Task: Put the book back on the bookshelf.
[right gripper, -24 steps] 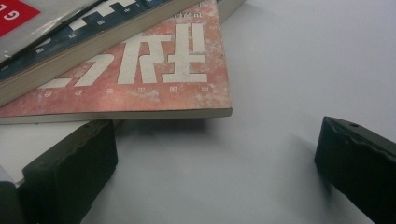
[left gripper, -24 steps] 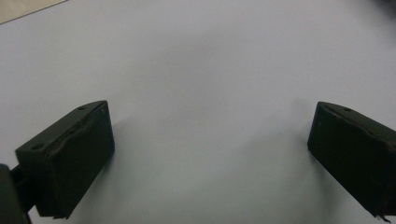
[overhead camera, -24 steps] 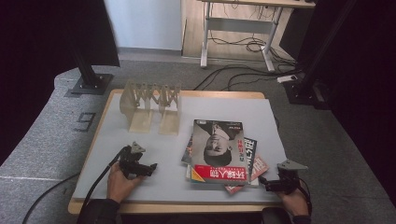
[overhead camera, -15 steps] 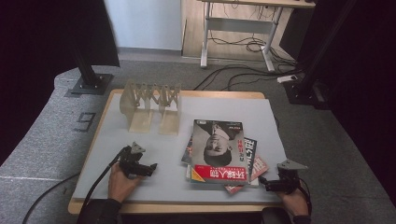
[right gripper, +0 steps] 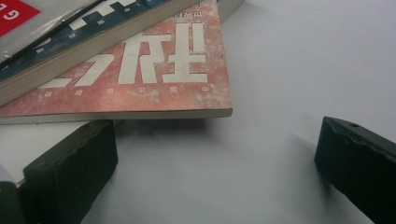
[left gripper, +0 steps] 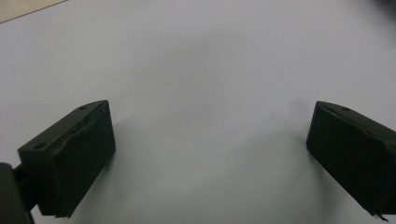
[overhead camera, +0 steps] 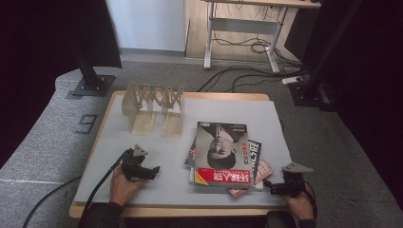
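High view, table: a grey table top (overhead camera: 157,142) with a wooden rim.
High view, books: a pile of books (overhead camera: 223,154) lies flat on the right half of the table. The top book (overhead camera: 221,147) shows a face. A red book (overhead camera: 259,173) pokes out at the bottom right of the pile.
High view, rack: a pale wooden rack (overhead camera: 152,107) stands at the back left, well apart from the pile.
High view, left gripper: the left gripper (overhead camera: 154,170) rests low on the table, left of the pile and near it, not touching it.
High view, right gripper: the right gripper (overhead camera: 267,186) sits at the front right, just beside the red book's corner.
High view, change: nothing has moved. Both hands, the pile and the rack are in the same spots as a moment ago.
Left gripper view, jaws: the two black jaws stand wide apart. Bare grey table is between them. They hold nothing.
Right gripper view, jaws: the jaws stand wide apart and hold nothing.
Right gripper view, red book: the red book (right gripper: 140,79) lies flat at the bottom of the pile. Its corner sticks out over the table, just past the left jaw. I cannot tell if that jaw touches it.
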